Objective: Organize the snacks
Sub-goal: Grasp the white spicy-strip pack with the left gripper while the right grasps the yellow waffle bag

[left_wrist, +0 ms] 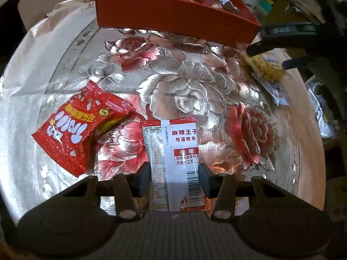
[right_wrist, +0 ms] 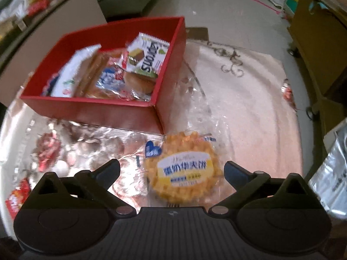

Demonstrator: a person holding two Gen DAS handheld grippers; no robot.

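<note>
The left gripper (left_wrist: 174, 178) points steeply down at the flowered foil tablecloth (left_wrist: 195, 82), its two dark pads clamped on the sides of a red-and-white spicy-strip packet (left_wrist: 173, 151) that runs lengthwise between them, barcode end nearest the camera. Just to the left of that gripper lies a red candy packet (left_wrist: 69, 127) with white lettering, partly overlapping a second small wrapper. Ahead of it, at the far side of the cloth, stands the red cardboard box (left_wrist: 173, 19) with a few wrappers inside. The right gripper (right_wrist: 172, 170) has its jaws spread wide, with a round yellow waffle cake in a clear wrapper (right_wrist: 183, 169) lying on the cloth between the fingers; neither pad touches it. From the left wrist view the same gripper's dark fingertips straddle that cake off to the right. Ahead and left of the right gripper, the box holds several packets, among them a cake-slice wrapper (right_wrist: 149, 58) and a bun (right_wrist: 138, 84).
</note>
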